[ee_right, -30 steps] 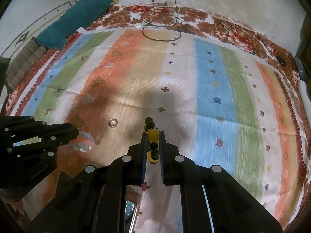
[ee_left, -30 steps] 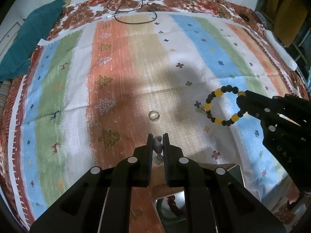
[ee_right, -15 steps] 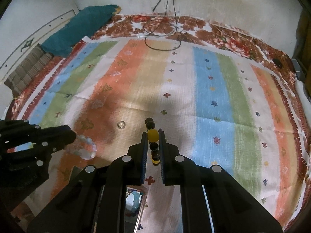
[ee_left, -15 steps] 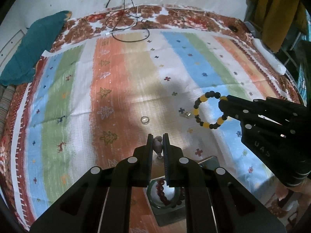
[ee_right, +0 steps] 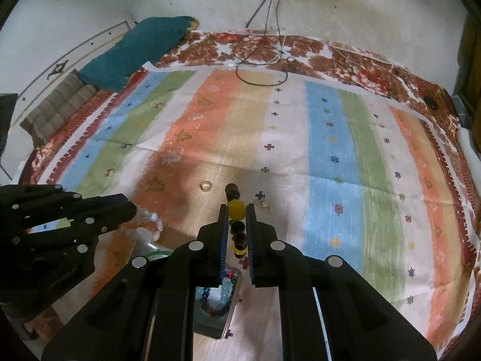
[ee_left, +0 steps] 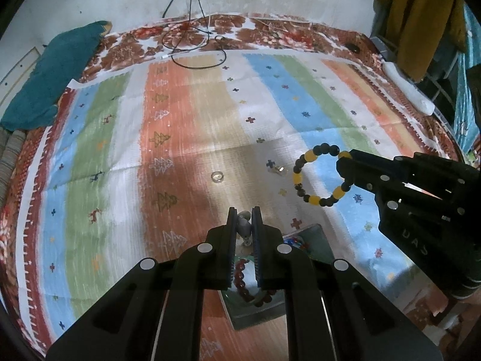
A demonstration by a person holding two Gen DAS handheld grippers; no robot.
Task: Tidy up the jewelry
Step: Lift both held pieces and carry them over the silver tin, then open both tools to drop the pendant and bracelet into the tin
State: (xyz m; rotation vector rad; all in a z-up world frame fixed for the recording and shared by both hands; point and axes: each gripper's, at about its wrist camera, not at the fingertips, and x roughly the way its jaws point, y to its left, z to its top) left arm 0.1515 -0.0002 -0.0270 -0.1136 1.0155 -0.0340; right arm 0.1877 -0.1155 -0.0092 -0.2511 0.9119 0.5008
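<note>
My left gripper (ee_left: 244, 215) is shut on a clear pale bead bracelet (ee_left: 244, 225), which shows as a loop in the right wrist view (ee_right: 150, 225). My right gripper (ee_right: 237, 210) is shut on a black and yellow bead bracelet (ee_right: 236, 209), seen as a full ring in the left wrist view (ee_left: 320, 179). Both are held above a small open box (ee_left: 318, 237) that holds a dark red bead bracelet (ee_left: 245, 279) and a multicoloured one (ee_right: 218, 297). A ring (ee_left: 217, 176) and a small earring (ee_left: 278, 169) lie on the striped cloth (ee_left: 186, 138).
A teal cushion (ee_left: 48, 78) lies at the far left. A black cable (ee_left: 195, 45) loops at the far edge by the wall. A white object (ee_left: 409, 90) and hanging clothes (ee_left: 421, 24) are at the right.
Both grippers have lifted and pulled back with their bracelets. The box under them has come more into view, with its bracelets showing.
</note>
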